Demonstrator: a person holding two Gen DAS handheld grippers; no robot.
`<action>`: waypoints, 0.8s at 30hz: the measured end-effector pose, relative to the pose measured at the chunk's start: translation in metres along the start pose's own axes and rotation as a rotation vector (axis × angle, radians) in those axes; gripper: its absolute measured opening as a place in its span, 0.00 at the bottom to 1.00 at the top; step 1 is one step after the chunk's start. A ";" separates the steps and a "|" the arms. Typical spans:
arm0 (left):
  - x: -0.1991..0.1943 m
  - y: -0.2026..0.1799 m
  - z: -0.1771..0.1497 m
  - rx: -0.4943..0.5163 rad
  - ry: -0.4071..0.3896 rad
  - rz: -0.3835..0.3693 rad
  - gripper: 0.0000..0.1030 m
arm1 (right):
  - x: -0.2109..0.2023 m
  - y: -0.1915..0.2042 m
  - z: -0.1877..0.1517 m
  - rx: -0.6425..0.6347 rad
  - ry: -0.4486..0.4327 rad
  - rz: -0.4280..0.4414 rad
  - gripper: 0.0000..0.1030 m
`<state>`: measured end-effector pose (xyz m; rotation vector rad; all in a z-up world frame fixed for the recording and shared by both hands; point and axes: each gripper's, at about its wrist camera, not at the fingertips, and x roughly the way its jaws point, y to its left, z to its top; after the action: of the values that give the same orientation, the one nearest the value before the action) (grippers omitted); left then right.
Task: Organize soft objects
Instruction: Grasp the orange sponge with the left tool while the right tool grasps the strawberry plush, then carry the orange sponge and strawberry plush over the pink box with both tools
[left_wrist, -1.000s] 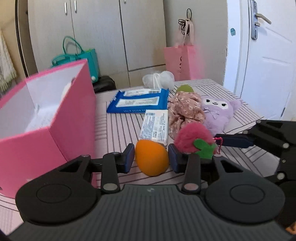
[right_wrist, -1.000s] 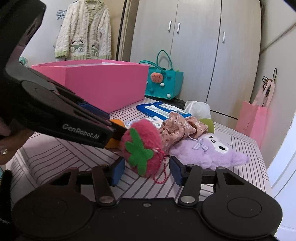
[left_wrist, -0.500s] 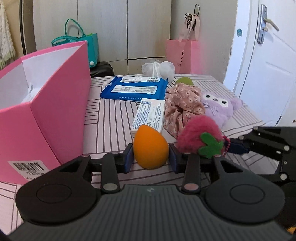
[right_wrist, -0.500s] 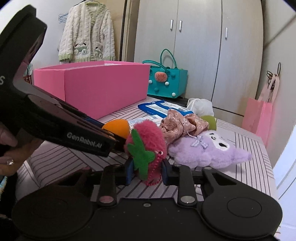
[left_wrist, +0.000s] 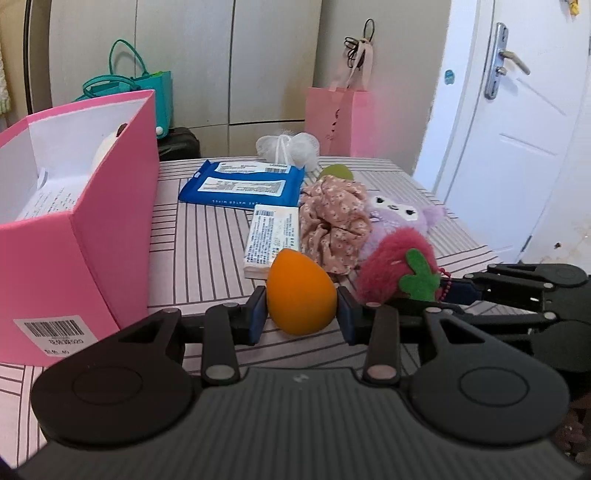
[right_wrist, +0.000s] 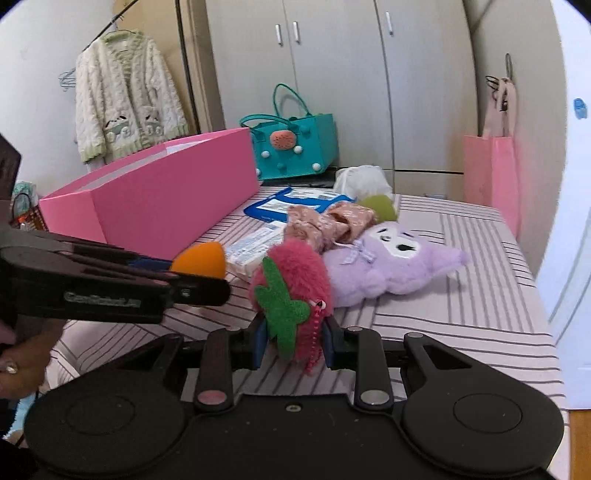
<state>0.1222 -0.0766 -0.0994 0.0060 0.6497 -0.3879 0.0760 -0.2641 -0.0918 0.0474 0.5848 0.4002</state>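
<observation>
Two claws clenched, left claw (left_wrist: 301, 308) on orange sponge (left_wrist: 300, 291) tip-up, right claw (right_wrist: 293, 341) on upright strawberry plush (right_wrist: 291, 291)

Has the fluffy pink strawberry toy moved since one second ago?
Yes. The fluffy pink strawberry toy, clamped in the right gripper, now sits lifted against the purple plush.

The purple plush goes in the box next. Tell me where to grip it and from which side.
Grip the purple plush across its plump body from above. It lies flat on the table, face up. Its near right side is clear; the floral scrunchie crowds its far left.
</observation>
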 end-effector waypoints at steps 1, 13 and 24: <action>-0.002 0.001 -0.001 -0.008 -0.006 -0.010 0.37 | -0.002 0.000 0.000 0.004 -0.001 -0.003 0.32; -0.037 0.021 -0.007 -0.102 -0.010 -0.050 0.37 | -0.016 0.007 0.011 0.064 0.134 0.066 0.33; -0.068 0.059 -0.010 -0.145 0.150 -0.118 0.37 | -0.014 0.035 0.026 0.059 0.325 0.182 0.33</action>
<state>0.0873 0.0031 -0.0739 -0.1426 0.8279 -0.4559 0.0670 -0.2354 -0.0569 0.0932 0.9168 0.5733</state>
